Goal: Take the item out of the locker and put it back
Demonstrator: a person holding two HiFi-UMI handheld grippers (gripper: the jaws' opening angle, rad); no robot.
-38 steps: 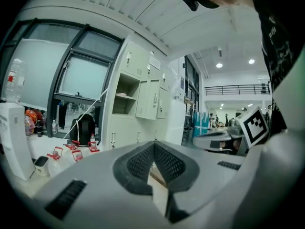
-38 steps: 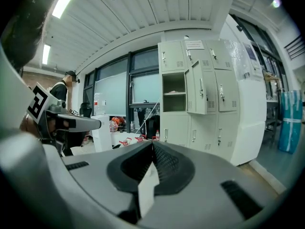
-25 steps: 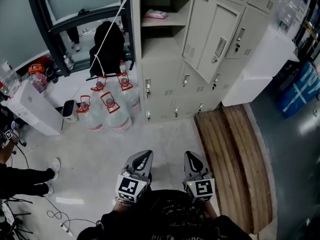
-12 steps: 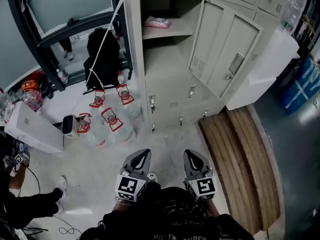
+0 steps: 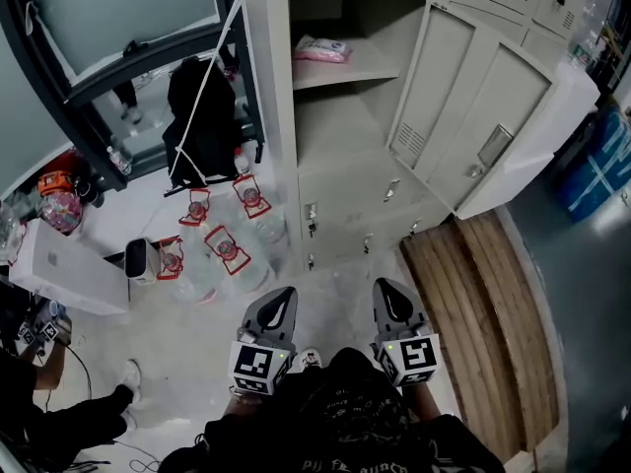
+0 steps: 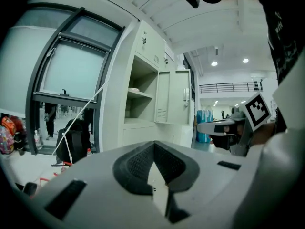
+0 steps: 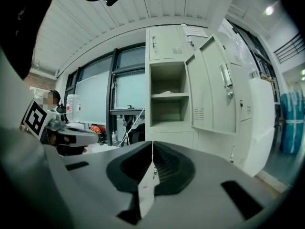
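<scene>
The grey locker (image 5: 350, 156) stands ahead with one tall door (image 5: 463, 116) swung open to the right. A pink packet (image 5: 323, 49) lies on the upper shelf inside; it shows small and pale in the right gripper view (image 7: 167, 92). My left gripper (image 5: 279, 304) and right gripper (image 5: 387, 299) are held side by side close to my body, well short of the locker. Both are shut with nothing between the jaws, the tips meeting in the left gripper view (image 6: 153, 144) and the right gripper view (image 7: 152, 147).
Several water jugs (image 5: 227, 249) with red handles stand on the floor left of the locker, a black bag (image 5: 202, 106) behind them. A white box (image 5: 59, 269) lies far left. Wooden planks (image 5: 483, 333) cover the floor at right. A seated person's leg (image 5: 89, 412) is lower left.
The locker has come closer and sits higher and more central in the head view. Both grippers stay shut and level in front of me.
</scene>
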